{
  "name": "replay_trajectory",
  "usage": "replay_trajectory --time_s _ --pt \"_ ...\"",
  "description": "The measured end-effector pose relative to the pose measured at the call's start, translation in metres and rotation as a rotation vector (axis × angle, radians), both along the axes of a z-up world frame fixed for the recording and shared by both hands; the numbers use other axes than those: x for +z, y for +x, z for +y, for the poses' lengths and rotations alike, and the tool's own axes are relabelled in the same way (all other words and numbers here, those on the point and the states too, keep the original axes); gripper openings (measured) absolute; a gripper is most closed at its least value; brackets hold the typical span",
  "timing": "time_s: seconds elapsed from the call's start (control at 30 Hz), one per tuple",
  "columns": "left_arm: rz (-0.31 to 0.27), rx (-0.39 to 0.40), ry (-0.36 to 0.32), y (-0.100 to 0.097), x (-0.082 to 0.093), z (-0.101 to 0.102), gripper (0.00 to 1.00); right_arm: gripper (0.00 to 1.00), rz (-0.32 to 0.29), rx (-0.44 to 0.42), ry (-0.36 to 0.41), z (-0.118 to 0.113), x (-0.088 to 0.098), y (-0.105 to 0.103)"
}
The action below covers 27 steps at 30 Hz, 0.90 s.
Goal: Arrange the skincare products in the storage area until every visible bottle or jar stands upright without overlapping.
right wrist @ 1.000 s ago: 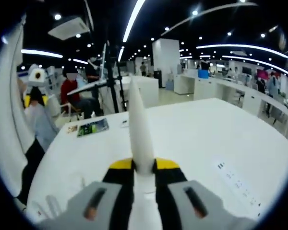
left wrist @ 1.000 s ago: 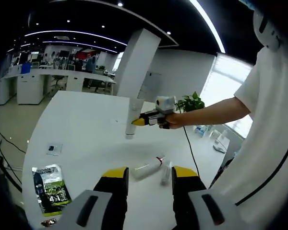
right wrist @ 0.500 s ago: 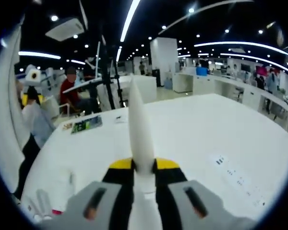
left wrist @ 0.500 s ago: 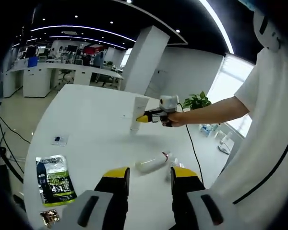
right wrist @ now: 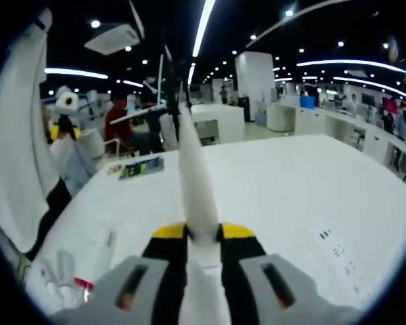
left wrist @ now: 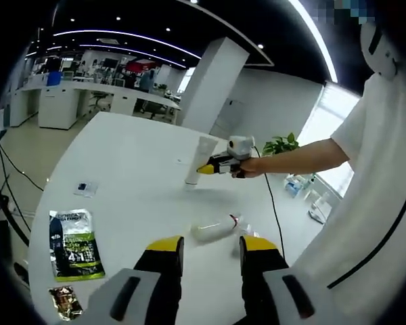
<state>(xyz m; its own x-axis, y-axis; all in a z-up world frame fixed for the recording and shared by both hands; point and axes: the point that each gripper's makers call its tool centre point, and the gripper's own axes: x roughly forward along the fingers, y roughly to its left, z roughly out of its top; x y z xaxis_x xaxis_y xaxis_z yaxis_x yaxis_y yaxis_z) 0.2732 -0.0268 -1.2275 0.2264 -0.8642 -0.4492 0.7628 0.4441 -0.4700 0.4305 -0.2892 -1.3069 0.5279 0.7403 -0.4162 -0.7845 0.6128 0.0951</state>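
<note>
Right gripper view: gripper [right wrist: 203, 233] clamps smooth white tapered tube [right wrist: 194, 183].

table [left wrist: 122, 156]: carries all items
tube [left wrist: 197, 160]: upright, near table middle, far from left gripper [left wrist: 207, 245], clamped in right gripper [left wrist: 204, 169]
bottle [left wrist: 215, 230]: lying on its side, between tube and left gripper
sachet [left wrist: 73, 235]: flat on table, left of bottle
small packet [left wrist: 65, 301]: nearer than sachet, at table edge
card [left wrist: 85, 187]: beyond sachet, left of tube
</note>
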Motion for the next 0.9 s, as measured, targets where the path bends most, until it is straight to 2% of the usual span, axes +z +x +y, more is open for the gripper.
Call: replay_trajectory --time_s 0.3,0.4,0.43,0.57,0.63,0.8,0.9 --pt "-0.005 -0.001 0.004 -0.004 0.000 0.001 0.33 0.18 0.031 0.013 -0.008 -0.004 -0.003 0.005" --pt "-0.005 0.006 -0.001 -0.004 0.001 0.001 0.33 0.25 0.031 -0.001 -0.007 -0.003 -0.002 0.004" --pt "-0.007 0.006 -0.001 -0.005 0.001 0.002 0.33 0.25 0.028 -0.005 -0.036 -0.005 -0.004 0.003" --pt "-0.009 0.005 0.001 -0.005 0.000 0.003 0.33 0.26 0.034 -0.025 -0.051 -0.009 -0.005 0.001" --pt "-0.014 -0.003 0.001 -0.006 0.000 0.003 0.33 0.29 0.033 -0.070 -0.053 -0.016 -0.004 -0.001" --pt "-0.023 -0.028 -0.002 -0.008 0.001 0.001 0.34 0.29 0.050 -0.128 -0.058 -0.025 -0.003 -0.018" --pt "-0.038 -0.054 0.000 -0.009 -0.001 -0.004 0.37 0.31 0.061 -0.232 -0.038 -0.034 0.001 -0.033"
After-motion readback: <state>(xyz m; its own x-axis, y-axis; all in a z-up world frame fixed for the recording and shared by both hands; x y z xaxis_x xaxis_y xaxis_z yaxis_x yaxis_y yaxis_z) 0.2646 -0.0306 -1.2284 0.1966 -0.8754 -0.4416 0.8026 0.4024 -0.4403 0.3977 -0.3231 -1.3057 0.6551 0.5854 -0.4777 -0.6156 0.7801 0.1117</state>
